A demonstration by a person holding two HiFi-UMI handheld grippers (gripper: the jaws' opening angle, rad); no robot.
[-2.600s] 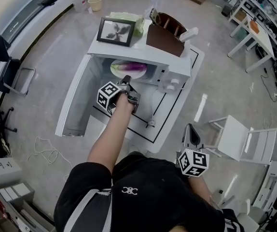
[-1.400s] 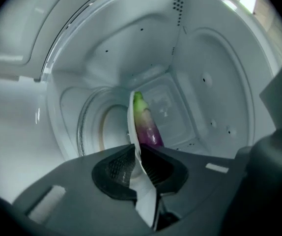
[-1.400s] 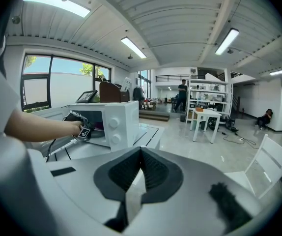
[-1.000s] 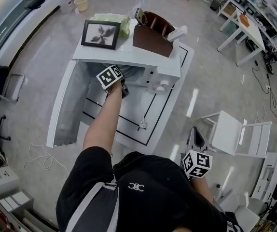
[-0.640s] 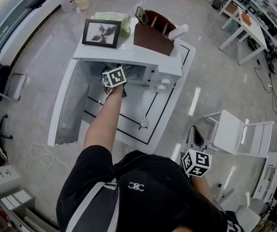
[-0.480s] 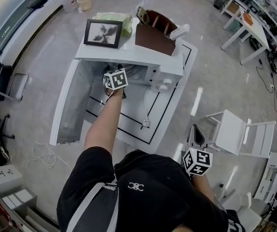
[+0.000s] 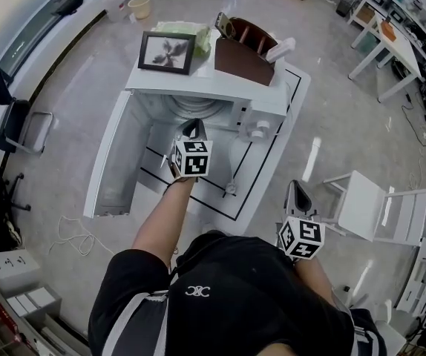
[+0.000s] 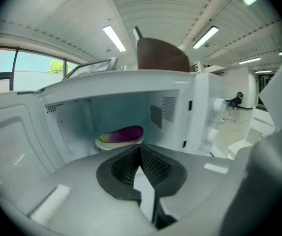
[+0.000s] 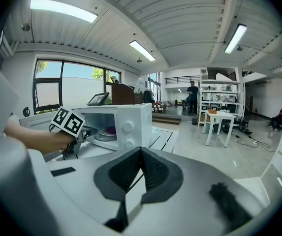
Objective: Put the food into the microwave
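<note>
A purple eggplant on a pale plate [image 8: 120, 134] sits inside the white microwave [image 8: 200, 107], whose door [image 7: 115, 154] hangs open to the left. In the right gripper view the plate [image 9: 105, 131] also shows in the cavity. My left gripper [image 7: 191, 127] hovers just outside the opening, clear of the plate. Its jaws [image 8: 140, 149] are shut with nothing between them. My right gripper [image 7: 295, 191] stays low at my right side, well away from the microwave [image 7: 198, 91]. It too [image 9: 141, 151] is shut and empty.
On the microwave stand a framed picture [image 7: 167, 52], a brown box [image 7: 244, 58] and a green bundle [image 7: 191, 35]. The microwave rests on a low white table [image 7: 276, 147] with black lines. A white folding chair [image 7: 369, 205] stands to the right.
The plate with the eggplant went from my left gripper into the microwave. My left gripper has since come back out of the cavity toward me, rolled, and shut empty. The right gripper shifted slightly.
</note>
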